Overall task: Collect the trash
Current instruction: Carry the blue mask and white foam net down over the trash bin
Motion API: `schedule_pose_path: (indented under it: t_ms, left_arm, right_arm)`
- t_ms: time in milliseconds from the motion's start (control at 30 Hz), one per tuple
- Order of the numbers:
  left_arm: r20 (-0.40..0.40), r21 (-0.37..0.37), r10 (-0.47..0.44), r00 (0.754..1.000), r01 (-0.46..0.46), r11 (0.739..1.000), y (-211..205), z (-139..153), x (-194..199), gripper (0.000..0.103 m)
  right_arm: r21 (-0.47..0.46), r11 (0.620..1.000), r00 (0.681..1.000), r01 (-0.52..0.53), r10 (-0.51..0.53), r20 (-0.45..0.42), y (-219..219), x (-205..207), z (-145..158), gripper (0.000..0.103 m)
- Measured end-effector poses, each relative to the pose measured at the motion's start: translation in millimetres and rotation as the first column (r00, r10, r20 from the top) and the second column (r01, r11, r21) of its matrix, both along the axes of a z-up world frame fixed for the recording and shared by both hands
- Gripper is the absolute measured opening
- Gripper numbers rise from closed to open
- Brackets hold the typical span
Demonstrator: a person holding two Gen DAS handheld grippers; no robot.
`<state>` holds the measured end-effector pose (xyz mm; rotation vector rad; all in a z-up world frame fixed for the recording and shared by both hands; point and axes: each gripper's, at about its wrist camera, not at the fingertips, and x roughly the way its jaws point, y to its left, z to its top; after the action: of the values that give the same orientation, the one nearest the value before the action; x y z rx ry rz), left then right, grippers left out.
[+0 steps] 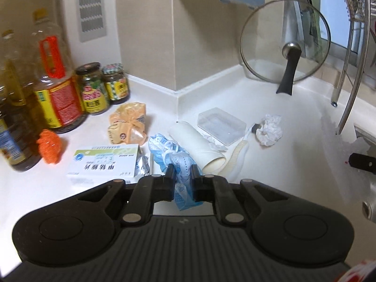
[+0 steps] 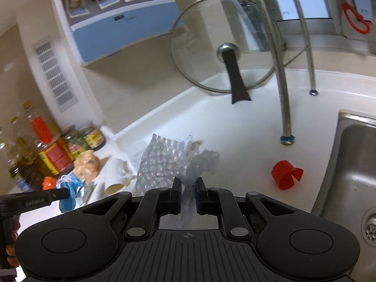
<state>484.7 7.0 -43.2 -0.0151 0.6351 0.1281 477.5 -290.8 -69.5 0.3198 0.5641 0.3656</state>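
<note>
oil bottles [image 1: 47,75]: tall clear plastic ones at the left of the counter, part filled with amber oil; the nearest carries an orange handle and a red-and-yellow label.
jars [image 1: 92,89]: two glass jars with dark lids beside the bottles, greenish contents behind yellow labels.
clear box [image 1: 221,125]: a small transparent plastic box with ribbed walls, lying on the counter; its contents cannot be told.
sink [image 2: 352,164]: brushed steel basin at the right, drain visible, nothing seen inside.
face mask [image 1: 171,155]: soft blue pleated fabric with white ear loops, crumpled, hanging between the fingers of the left gripper [image 1: 182,171], which is clamped on it.
bubble wrap [image 2: 164,164]: clear, dimpled sheet, bunched; its lower edge is pinched in the right gripper [image 2: 188,183], jaws clenched on it, the rest fanning out ahead of the fingertips.
paper tube [image 1: 199,145]: cream cardboard roll lying on its side just beyond the mask.
medicine carton [image 1: 105,162]: flat white-and-green card box, left of the left gripper, with a foil blister at its end.
orange bag [image 1: 129,124]: crinkled, knotted plastic, near the jars.
tissue wad [image 1: 270,129]: white, crumpled, well right of the mask.
red curl [image 2: 285,175]: a red plastic strip coiled on the counter, right of the right gripper, near the sink.
glass lid [image 1: 285,49]: round, steel-rimmed, black handle, leaning on the tiled wall.
counter [image 1: 282,176]: smooth white.
</note>
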Motion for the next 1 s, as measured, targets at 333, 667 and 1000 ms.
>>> schedule_pose_path:
  t_ms: [333, 667, 1000]
  left_arm:
    - [0.032, -0.02, 0.112, 0.993, -0.112, 0.994, -32.9, 16.7, -90.9, 0.011]
    - [-0.029, -0.036, 0.21, 0.977, -0.211, 0.977, -44.9, 3.8, -177.9, 0.011]
    - [-0.14, -0.101, 0.217, 0.966, -0.232, 0.968, -32.2, -37.5, -213.7, 0.011]
  right_arm:
    - [0.024, 0.97, 0.97, -0.241, 0.24, 0.031, 1.1, -29.0, 8.3, 0.012]
    - [0.011, 0.87, 0.87, -0.492, 0.492, 0.022, 44.4, -84.6, -0.7, 0.012]
    - [-0.124, 0.773, 0.783, -0.622, 0.611, -0.114, 100.6, -126.3, -45.2, 0.012]
